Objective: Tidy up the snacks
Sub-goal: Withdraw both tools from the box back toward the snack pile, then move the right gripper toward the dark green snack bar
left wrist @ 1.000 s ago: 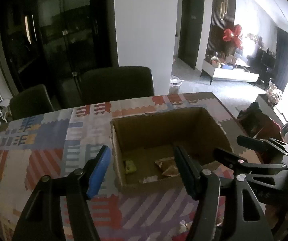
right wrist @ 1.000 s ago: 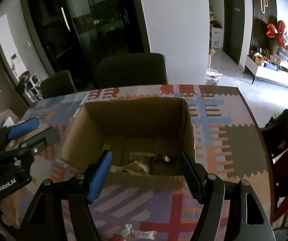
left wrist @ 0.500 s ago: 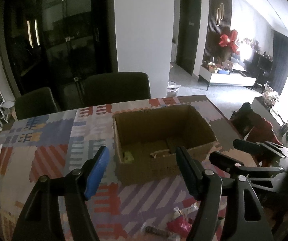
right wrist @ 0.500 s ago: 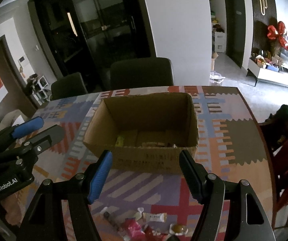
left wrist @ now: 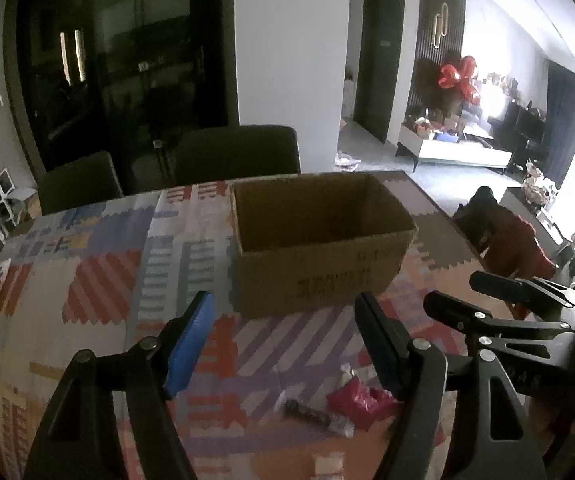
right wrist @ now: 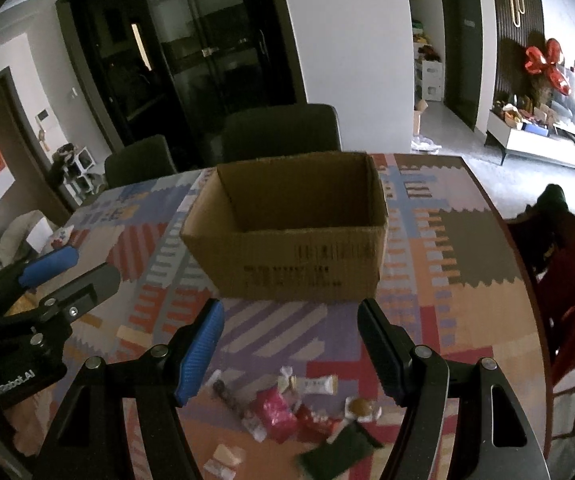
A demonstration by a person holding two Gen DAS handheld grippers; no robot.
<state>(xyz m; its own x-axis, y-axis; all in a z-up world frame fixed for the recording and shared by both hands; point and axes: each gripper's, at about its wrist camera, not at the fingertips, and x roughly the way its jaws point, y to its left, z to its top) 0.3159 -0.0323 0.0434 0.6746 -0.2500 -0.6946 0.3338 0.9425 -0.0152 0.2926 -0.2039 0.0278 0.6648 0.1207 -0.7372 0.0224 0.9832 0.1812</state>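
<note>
Snacks lie loose on the bench, just beyond my right fingers and short of the box.

My right gripper has its fingers apart, nothing between them, and the heap sits straight ahead and below; my left gripper has just been opening, empty too, the heap off to its right, so the right hand looks nearer. The dark bar lies slantwise. The right view shows the whole scatter; the left catches only the pink pack. The cardboard box stands beyond.
</note>
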